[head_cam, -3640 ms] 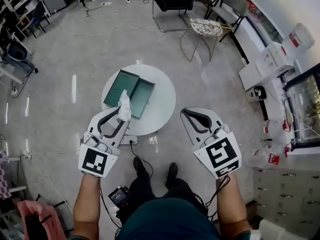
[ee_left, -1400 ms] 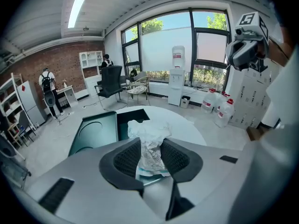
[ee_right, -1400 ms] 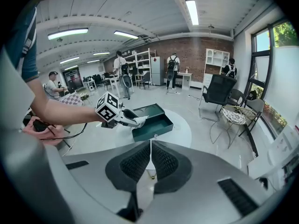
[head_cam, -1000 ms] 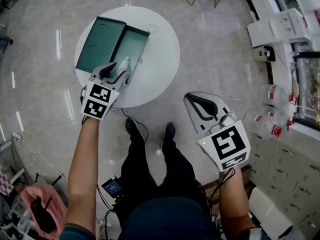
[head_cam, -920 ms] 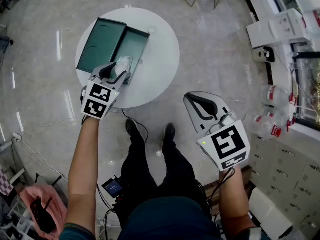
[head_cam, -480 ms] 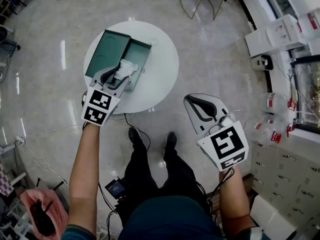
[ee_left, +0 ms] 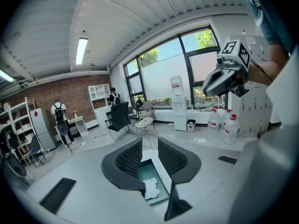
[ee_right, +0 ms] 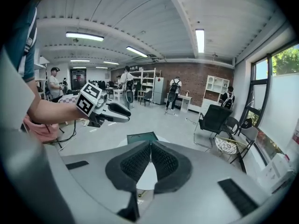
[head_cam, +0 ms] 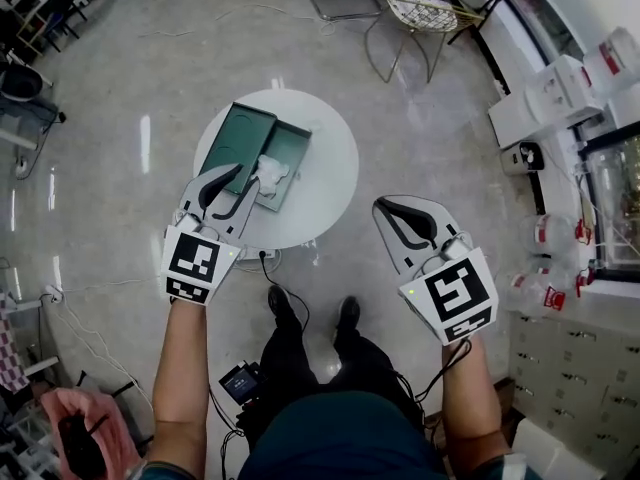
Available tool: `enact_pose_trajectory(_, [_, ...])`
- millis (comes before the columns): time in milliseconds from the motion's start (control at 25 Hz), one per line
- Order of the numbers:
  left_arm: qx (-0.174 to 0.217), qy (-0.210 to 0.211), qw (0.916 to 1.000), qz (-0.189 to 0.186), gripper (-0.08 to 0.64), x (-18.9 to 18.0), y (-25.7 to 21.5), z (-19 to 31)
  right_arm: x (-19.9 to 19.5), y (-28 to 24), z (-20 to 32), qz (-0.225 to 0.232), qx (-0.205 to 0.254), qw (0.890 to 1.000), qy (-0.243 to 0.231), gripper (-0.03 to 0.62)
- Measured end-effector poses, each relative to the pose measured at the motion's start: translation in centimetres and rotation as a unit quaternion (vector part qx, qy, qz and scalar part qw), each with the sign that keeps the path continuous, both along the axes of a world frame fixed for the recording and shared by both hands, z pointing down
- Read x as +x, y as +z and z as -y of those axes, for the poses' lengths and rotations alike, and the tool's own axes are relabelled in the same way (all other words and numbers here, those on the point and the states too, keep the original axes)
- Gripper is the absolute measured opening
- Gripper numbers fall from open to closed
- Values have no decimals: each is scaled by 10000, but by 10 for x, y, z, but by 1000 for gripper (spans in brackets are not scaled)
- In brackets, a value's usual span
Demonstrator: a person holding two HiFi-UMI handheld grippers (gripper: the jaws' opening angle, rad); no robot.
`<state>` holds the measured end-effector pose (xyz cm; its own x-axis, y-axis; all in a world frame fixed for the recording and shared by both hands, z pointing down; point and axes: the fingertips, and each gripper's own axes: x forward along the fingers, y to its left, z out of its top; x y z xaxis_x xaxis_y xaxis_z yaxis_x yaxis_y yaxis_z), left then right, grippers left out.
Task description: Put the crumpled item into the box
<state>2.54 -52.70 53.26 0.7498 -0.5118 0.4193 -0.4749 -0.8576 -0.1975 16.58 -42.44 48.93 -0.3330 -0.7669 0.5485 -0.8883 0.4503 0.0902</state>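
Observation:
The crumpled white item (head_cam: 268, 173) lies inside the right half of the open green box (head_cam: 290, 146) on the round white table (head_cam: 325, 183). My left gripper (head_cam: 243, 176) hangs over the table's near edge, just short of the box, with nothing between its jaws, which stand apart and are closing. In the left gripper view the crumpled item (ee_left: 150, 189) shows in the box (ee_left: 148, 171) below the gripper (ee_left: 150, 146). My right gripper (head_cam: 386, 211) is shut and empty, off the table to the right; its own view shows its pads together at the gripper (ee_right: 150, 146).
A wire chair (head_cam: 415, 10) and a black chair stand beyond the table. White cabinets (head_cam: 535, 113) and water bottles (head_cam: 545, 233) line the right side. A cable (head_cam: 285, 303) runs on the floor by the person's feet.
The left gripper let go of the crumpled item, which now lies in the box, and drew back toward the person. The right gripper stayed put.

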Motion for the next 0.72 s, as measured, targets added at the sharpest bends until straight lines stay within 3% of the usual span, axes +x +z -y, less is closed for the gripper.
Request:
enact_pose_trajectory(280, [692, -110, 9961, -543, 36, -19, -115, -52, -8, -89, -9, -150, 801, 9961, -348, 38])
enact_pose_trajectory(480, [962, -490, 9893, -982, 18, -38, -191, -82, -14, -156, -19, -189, 1404, 9881, -598, 38])
enact_pose_trajectory(720, [1176, -552, 9853, -1106, 18, -52, -257, -133, -38, -219, -49, -74, 1875, 9778, -937, 38])
